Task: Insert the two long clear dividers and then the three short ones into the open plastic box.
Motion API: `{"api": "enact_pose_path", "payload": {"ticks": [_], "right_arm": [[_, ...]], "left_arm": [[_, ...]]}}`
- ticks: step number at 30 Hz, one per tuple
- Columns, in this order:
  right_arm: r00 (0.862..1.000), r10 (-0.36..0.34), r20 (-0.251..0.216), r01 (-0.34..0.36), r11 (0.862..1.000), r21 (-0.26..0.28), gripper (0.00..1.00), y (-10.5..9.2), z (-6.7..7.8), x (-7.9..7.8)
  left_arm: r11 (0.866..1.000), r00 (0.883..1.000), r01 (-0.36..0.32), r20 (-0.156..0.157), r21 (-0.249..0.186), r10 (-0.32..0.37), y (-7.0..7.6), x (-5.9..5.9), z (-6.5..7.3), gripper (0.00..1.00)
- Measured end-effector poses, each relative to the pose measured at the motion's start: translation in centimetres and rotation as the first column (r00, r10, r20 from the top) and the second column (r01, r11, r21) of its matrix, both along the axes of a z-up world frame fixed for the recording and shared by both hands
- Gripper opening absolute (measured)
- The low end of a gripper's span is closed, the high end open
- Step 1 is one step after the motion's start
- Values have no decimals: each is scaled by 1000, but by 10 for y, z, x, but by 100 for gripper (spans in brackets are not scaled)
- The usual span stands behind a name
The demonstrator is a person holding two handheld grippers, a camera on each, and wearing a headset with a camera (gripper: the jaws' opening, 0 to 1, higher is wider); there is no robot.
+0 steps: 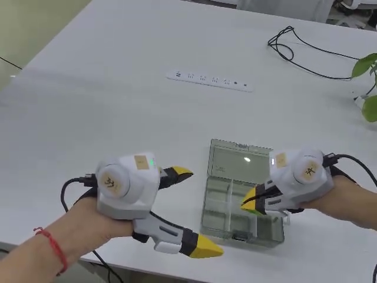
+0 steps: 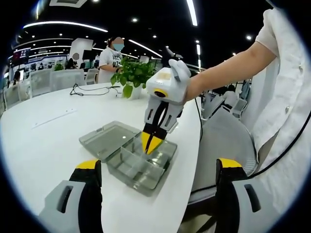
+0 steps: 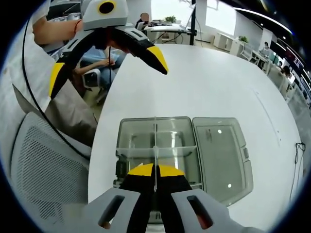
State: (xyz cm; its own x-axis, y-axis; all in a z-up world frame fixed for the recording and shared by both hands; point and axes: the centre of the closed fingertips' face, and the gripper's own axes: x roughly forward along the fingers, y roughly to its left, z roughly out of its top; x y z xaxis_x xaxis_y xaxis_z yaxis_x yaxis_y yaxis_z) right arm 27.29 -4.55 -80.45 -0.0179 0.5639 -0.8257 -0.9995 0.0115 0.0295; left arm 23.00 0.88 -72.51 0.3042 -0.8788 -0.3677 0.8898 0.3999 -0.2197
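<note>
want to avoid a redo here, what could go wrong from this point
1. The right gripper pinches the thin clear divider at one end, so it could tilt and seat crooked.
2. The left gripper is open and off the box, which sits near the table edge, so pushing might slide it.

End of clear divider inside right gripper
</note>
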Motion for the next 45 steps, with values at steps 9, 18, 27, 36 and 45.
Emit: {"api": "enact_pose_path", "payload": {"ticks": [9, 18, 27, 36, 45], "right_arm": [[1000, 7, 6, -7, 1000, -24, 3, -1, -3, 0], [1000, -4, 11, 4, 1000, -26, 3, -1, -4, 0], [1000, -14, 19, 15, 1000, -24, 6, -2, -4, -2], [998, -52, 25, 52, 999, 14, 13, -6, 9, -3], [994, -102, 35, 100, 993, 65, 19, -17, 30, -2]], "left_arm": [[1000, 1000, -1, 0, -5, 1, -1, 1, 1, 100], [1000, 1000, 1, 1, -5, -1, -2, -1, 1, 100], [1000, 1000, -3, 5, -4, 3, -1, -1, 4, 100], [1000, 1000, 0, 3, -1, 0, 0, -4, 4, 100], [1000, 1000, -2, 2, 0, 2, 1, -4, 4, 99]]}}
